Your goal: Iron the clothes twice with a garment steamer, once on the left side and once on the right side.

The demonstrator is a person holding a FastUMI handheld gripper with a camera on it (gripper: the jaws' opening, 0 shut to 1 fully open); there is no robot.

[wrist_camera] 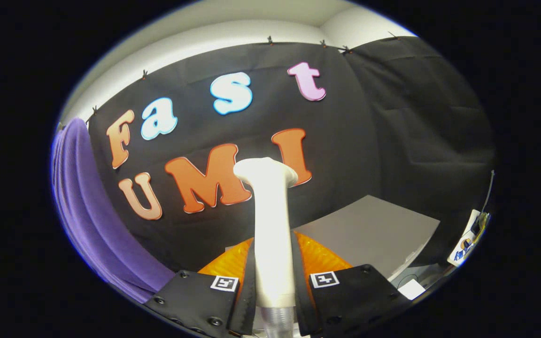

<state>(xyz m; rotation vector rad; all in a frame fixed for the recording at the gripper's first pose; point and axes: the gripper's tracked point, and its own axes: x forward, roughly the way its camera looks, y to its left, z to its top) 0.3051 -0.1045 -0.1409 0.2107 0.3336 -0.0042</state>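
Low in the middle, my claw (273, 281) squeezes the white steamer (270, 220); purple cloth (87, 211) hangs left.

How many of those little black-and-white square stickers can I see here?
2. One square marker sits on one side of the gripper, the other square marker on the opposite side. The jaws are shut on the white steamer between them. Others may be hidden.
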